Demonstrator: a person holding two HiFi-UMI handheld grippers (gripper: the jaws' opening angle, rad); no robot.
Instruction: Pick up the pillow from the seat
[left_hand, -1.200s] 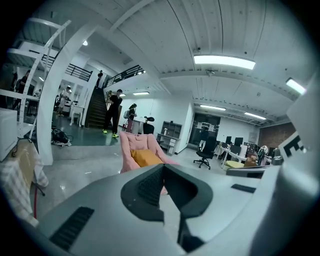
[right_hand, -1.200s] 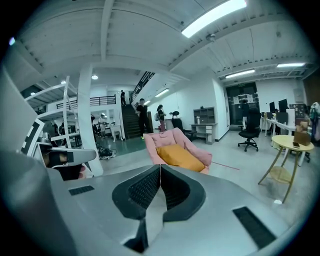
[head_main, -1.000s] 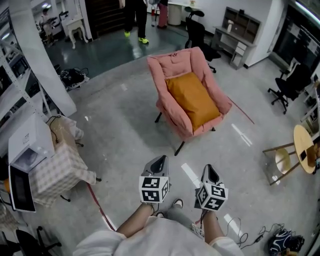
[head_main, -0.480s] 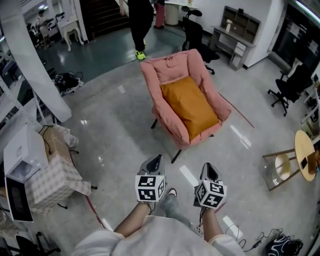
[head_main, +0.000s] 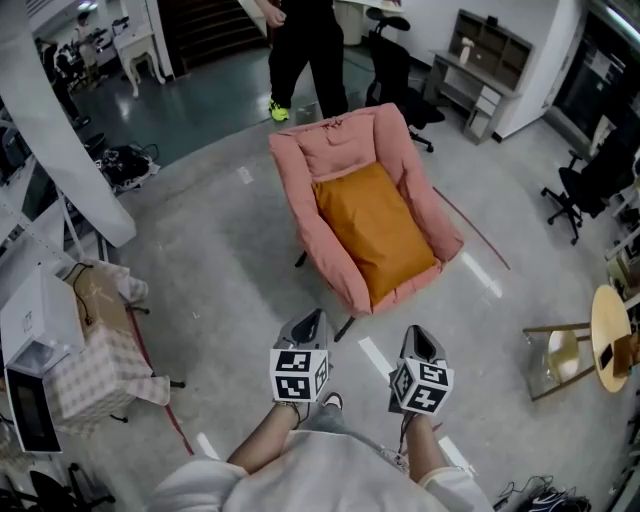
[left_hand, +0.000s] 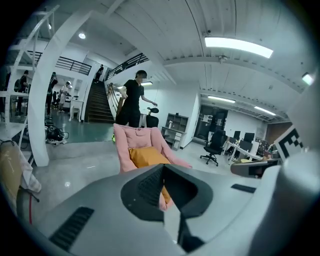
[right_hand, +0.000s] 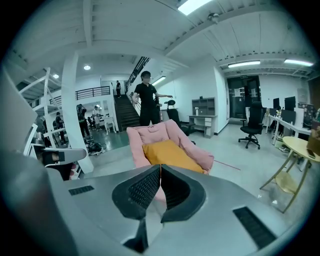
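The orange rectangular fabric pillow (head_main: 375, 232) lies on the seat of the pink padded armchair (head_main: 300, 215). A person in black clothes (head_main: 312, 55) stands just behind the chair, at its 12 o'clock. At its 6 o'clock, well apart, the left gripper (head_main: 316, 318) and right gripper (head_main: 418, 334) are side by side, each clenched on nothing.

This is a large open-plan office or lab hall. It has a polished concrete floor (head_main: 220, 250), black swivel chairs (head_main: 590, 172), a grey shelf unit (head_main: 490, 45) by the wall, and strip lights (left_hand: 239, 46) on a white ceiling. A staircase (left_hand: 98, 104) rises to a railed gallery (left_hand: 67, 62), and a pink armchair (head_main: 300, 200) stands in the open.
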